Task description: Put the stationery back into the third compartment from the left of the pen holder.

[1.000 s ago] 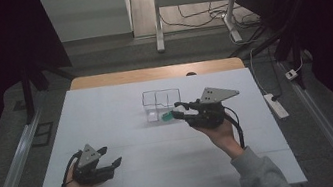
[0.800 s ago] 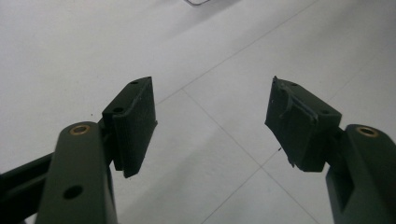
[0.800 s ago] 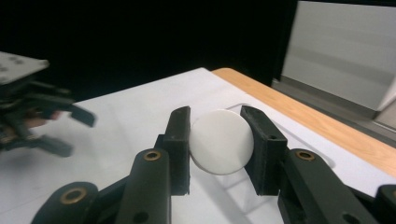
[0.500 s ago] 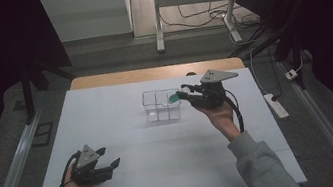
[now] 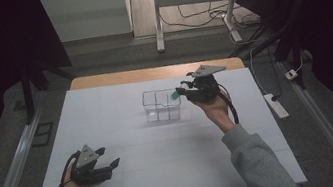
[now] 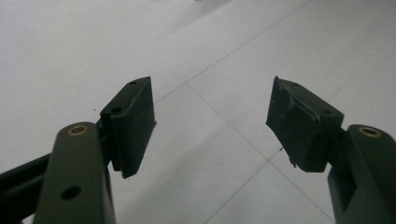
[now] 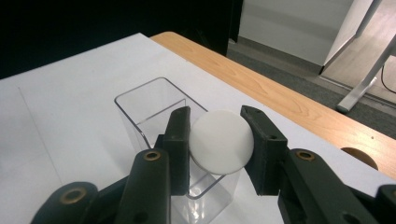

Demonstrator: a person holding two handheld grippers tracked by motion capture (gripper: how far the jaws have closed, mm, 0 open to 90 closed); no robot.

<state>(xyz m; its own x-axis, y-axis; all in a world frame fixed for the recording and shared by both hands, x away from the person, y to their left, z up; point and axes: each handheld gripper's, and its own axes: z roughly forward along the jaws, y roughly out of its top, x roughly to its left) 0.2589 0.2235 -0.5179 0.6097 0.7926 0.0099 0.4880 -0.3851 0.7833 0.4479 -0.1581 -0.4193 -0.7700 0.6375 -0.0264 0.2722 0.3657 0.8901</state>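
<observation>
Overhead camera first: white table (image 5: 124, 125) with a wooden strip along its far edge, dark floor around it. Near the table's middle stands a clear box (image 5: 161, 105) split into two compartments. The right gripper (image 5: 180, 90), held up in the person's right hand (image 5: 213, 107), sits at the box's right end, its tips over the right compartment's rim, and a small teal-looking object (image 5: 175, 95) shows between them. The left gripper (image 5: 113, 164) rests low on the near left part of the table in the left hand (image 5: 74, 186), well apart from the box, its jaws spread and pointing right.

Left gripper view: two black jaws stand wide apart with nothing between them; the pads (image 6: 134, 122) face each other across bare white table (image 6: 224, 70) crossed by thin lines. The right-hand pad looks a bit ragged at its top edge.

Right gripper view: the right gripper (image 7: 221, 141) is clamped on a round object (image 7: 223, 142), which appears white here, one pad pressed to each side. It hangs just above the open top of the box (image 7: 140, 105), over the near compartment; whether it touches the rim I cannot tell. Beyond the box lie the white table (image 7: 70, 88) and the wooden strip (image 7: 261, 79), then floor and a desk leg.
</observation>
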